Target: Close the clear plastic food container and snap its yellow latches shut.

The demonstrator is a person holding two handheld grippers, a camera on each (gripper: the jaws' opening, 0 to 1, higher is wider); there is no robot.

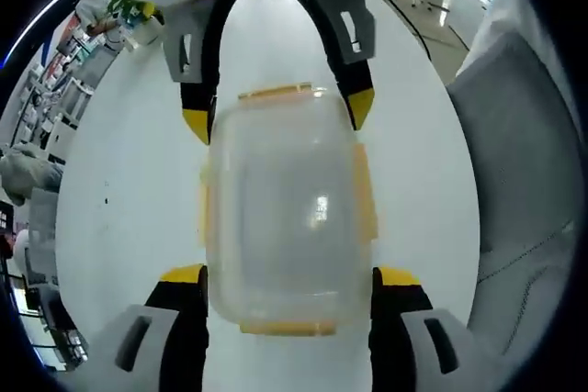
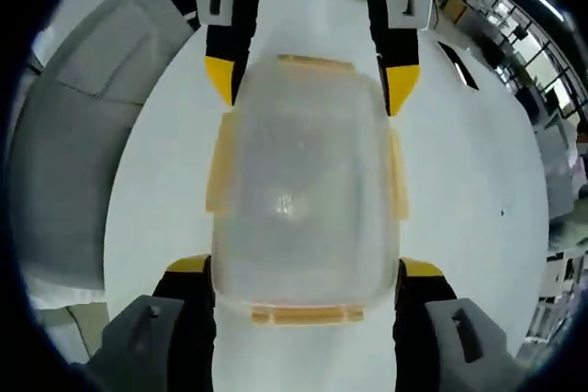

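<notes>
Two grippers, left [image 1: 287,274] and right [image 2: 306,268], facing across a white table [image 1: 129,181], jaws spread wide, straddling opposite ends of the lidded clear container [image 1: 287,218]; grip uncertain; no readable writing

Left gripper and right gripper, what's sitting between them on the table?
The clear container, lid on with yellow latches, lies between the left gripper and right gripper in the left gripper view.

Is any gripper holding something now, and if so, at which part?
Both grippers straddle the container, the left gripper at one end and the right gripper at the opposite end. Whether the jaws press its sides or just flank them cannot be told.
</notes>
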